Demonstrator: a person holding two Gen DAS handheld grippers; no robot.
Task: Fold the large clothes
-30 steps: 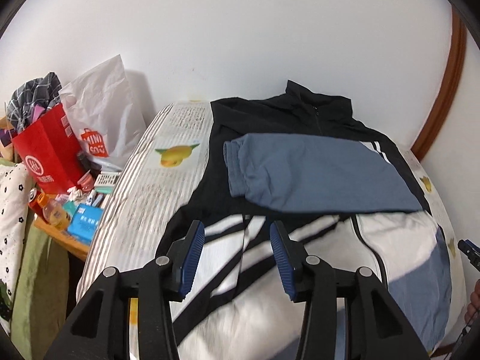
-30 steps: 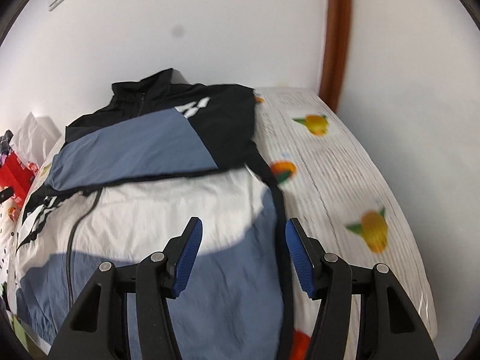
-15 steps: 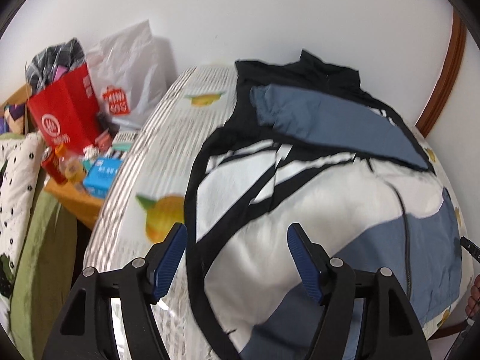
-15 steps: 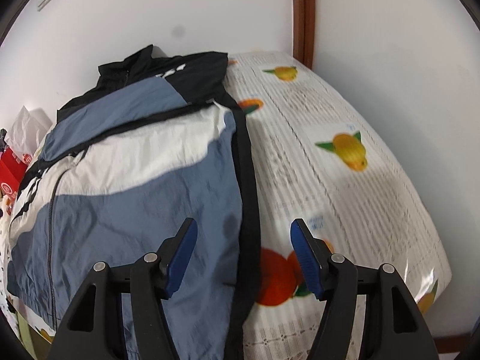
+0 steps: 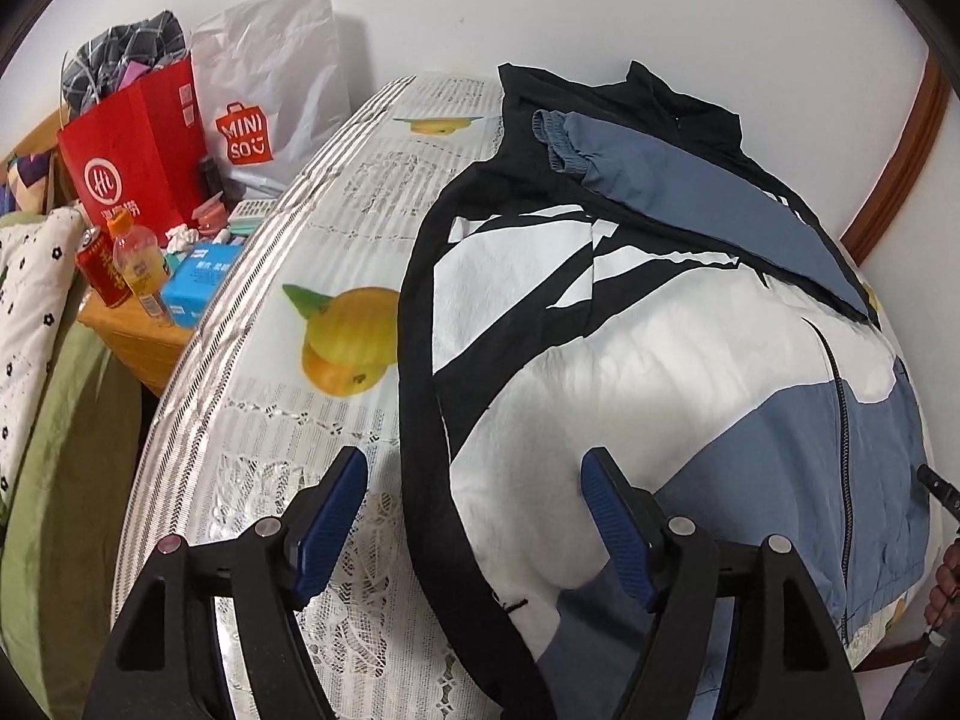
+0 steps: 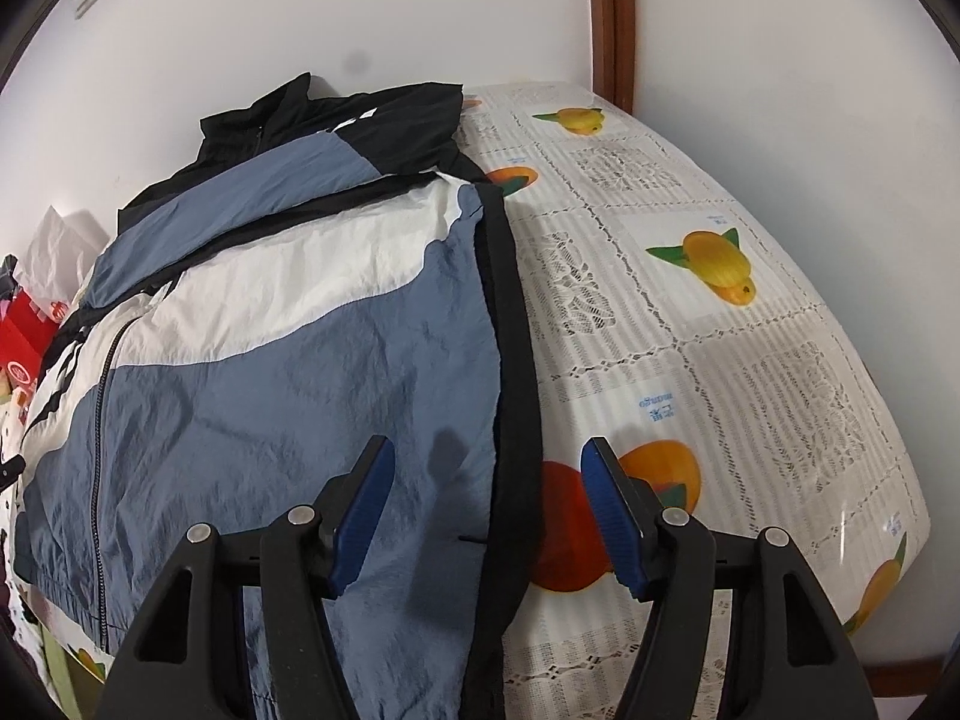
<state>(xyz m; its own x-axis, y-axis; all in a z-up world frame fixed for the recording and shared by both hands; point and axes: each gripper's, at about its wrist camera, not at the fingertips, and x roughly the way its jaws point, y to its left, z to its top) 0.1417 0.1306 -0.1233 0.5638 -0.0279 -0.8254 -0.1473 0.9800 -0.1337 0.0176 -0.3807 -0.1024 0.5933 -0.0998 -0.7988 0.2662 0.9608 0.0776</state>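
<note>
A large black, white and blue zip jacket lies flat on a table covered with a fruit-print cloth. Its blue sleeve is folded across the chest. My left gripper is open and empty, hovering over the jacket's black left edge near the hem. In the right wrist view the jacket fills the left half. My right gripper is open and empty, straddling the jacket's black right edge near the hem.
Left of the table stand a red paper bag, a white Miniso bag, bottles and a blue box on a small wooden stand. A white wall lies behind. A brown door frame stands at the back right.
Both grippers have pulled back toward the near end of the jacket and moved outward to its side edges. Their jaws have opened wider.
</note>
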